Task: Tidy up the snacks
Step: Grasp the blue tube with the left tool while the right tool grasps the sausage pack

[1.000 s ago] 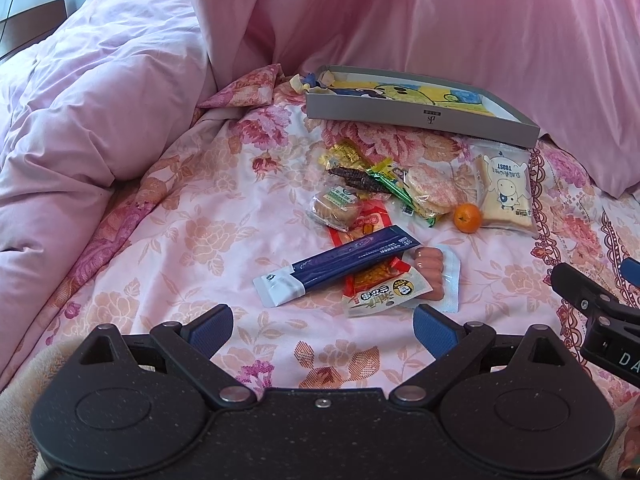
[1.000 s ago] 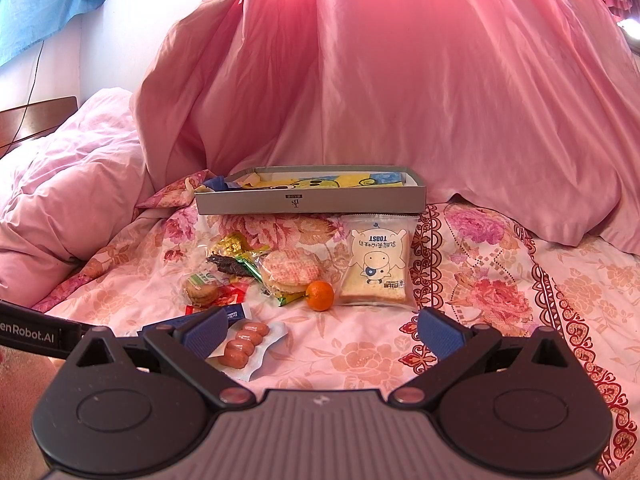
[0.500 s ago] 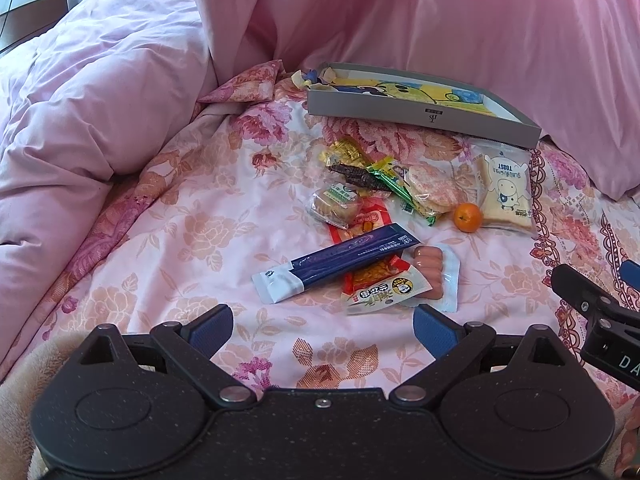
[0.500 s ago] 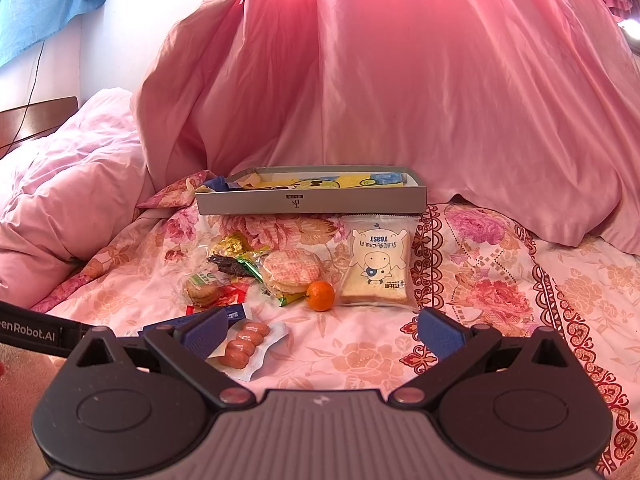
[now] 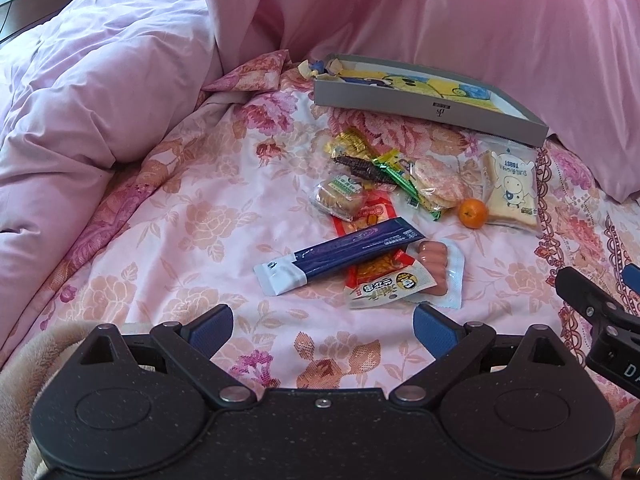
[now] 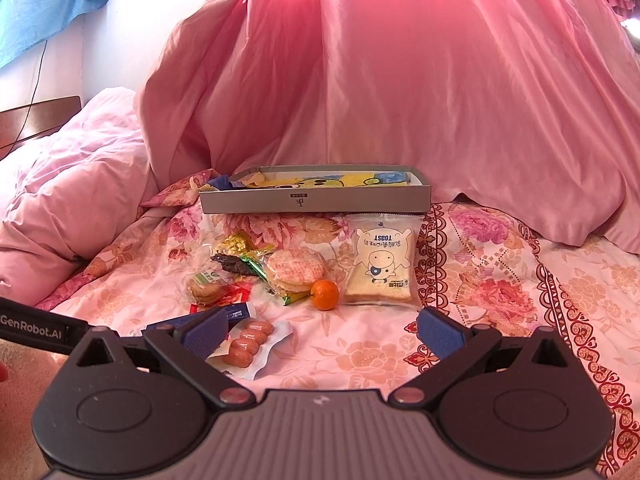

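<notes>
Left gripper point(image 5: 322, 326): low over the floral bedsheet point(image 5: 192, 216), aimed forward at the snack pile, jaws spread wide, nothing between the blue pads point(image 5: 210, 327). Right gripper point(image 6: 322, 330): likewise low and level, jaws equally wide, empty; seen also at the right edge of the left wrist view as a black finger, mostly cut off by the frame.

Partly hidden: blue-and-white long packet point(image 5: 336, 254) clear in the left wrist view, just ahead of the left gripper, but in the right wrist view mostly covered by that gripper's left pad. Red packet point(image 5: 370, 216) buried under the blue packet and the yellow-labelled packet point(image 5: 390, 286), print unreadable. Contents of the grey box point(image 6: 316, 198) only partly visible over its front wall: a yellow cartoon sheet, with scraps of wrapper at its left corner. Small dark and green wrappers point(image 5: 378, 170) in the pile hard to identify.

Snacks, all lying loose on the sheet ahead of both grippers: sausage pack point(image 6: 250, 340) nearest, just ahead of the right gripper's left pad; round biscuit pack point(image 5: 338, 200) and pink rice-cracker pack point(image 6: 294, 272) farther on; small orange point(image 6: 325, 294) touching or just beside the toast packet point(image 6: 382, 266), straight ahead of the right gripper. Grey box farthest away, against the pink curtain point(image 6: 400, 80). Pink duvet point(image 5: 100, 80) heaped to the left.
</notes>
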`<control>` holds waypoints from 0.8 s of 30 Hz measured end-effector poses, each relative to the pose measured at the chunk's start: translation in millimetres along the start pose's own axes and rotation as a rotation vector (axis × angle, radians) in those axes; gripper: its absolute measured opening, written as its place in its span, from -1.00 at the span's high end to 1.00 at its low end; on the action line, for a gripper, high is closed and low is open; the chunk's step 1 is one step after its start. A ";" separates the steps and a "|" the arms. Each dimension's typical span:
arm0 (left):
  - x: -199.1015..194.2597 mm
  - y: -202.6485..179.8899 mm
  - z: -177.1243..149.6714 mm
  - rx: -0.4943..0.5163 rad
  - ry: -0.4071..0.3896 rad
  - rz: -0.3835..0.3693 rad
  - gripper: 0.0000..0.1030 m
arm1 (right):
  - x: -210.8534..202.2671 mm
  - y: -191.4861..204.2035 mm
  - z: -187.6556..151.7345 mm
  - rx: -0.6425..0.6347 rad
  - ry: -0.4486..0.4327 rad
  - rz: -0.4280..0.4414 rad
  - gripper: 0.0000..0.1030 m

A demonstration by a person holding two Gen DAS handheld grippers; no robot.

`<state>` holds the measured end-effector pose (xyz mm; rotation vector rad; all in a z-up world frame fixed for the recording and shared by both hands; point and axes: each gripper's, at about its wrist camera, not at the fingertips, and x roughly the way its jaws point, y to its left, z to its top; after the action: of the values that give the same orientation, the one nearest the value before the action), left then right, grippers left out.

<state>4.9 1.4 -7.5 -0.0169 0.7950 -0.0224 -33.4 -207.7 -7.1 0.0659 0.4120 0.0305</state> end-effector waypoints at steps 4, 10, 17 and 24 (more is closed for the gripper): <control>2.4 1.5 1.6 0.000 0.005 0.009 -0.88 | -1.3 1.9 0.4 -0.003 0.003 0.015 -1.00; 9.9 3.9 6.4 -0.006 0.028 0.014 -0.88 | -2.3 8.3 2.0 -0.051 -0.011 0.015 -1.00; 30.9 13.9 26.3 0.059 0.074 -0.049 -0.88 | 11.4 15.9 13.1 -0.191 0.012 0.133 -1.00; 71.0 22.6 51.0 0.164 0.146 -0.097 -0.88 | 58.6 27.6 13.1 -0.378 0.087 0.248 -1.00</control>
<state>91.3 22.5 -23.0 0.1021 0.9360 -0.1819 25.1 -178.4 -16.6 -0.2582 0.4768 0.3555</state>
